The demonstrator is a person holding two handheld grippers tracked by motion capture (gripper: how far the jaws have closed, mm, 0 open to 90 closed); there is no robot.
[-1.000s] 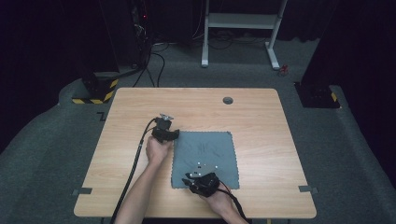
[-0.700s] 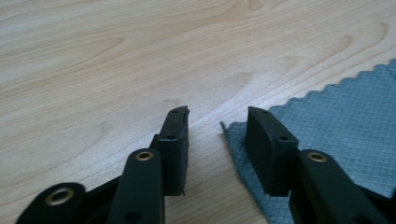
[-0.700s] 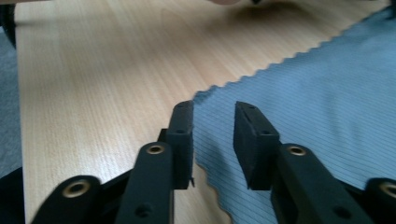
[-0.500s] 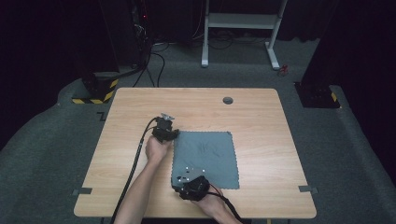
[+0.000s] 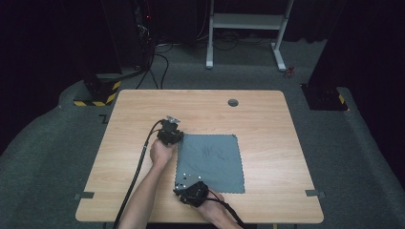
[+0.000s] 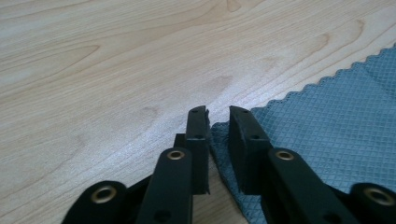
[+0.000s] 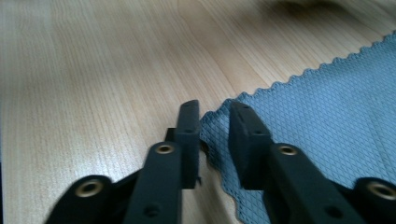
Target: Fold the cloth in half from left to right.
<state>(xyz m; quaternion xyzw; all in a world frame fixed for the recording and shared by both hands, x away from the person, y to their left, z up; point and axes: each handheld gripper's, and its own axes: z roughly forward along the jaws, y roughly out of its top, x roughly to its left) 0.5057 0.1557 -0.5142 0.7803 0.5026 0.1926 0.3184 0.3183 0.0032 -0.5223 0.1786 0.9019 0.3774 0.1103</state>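
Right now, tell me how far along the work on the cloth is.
Early stage. Done: the cloth lies flat on the table, with each gripper at a left-hand corner. In hand: the left gripper and right gripper have just been closing, cloth edge between the fingers. Left: lifting or folding; no fold shows.

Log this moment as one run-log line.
scene: grey cloth flat on table | left gripper: closing, cloth corner between jaws | right gripper: closing, near corner between jaws

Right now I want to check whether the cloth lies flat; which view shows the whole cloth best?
The high view: the whole grey cloth lies spread on the table. The left gripper view and right gripper view each show one scalloped corner between black jaws.
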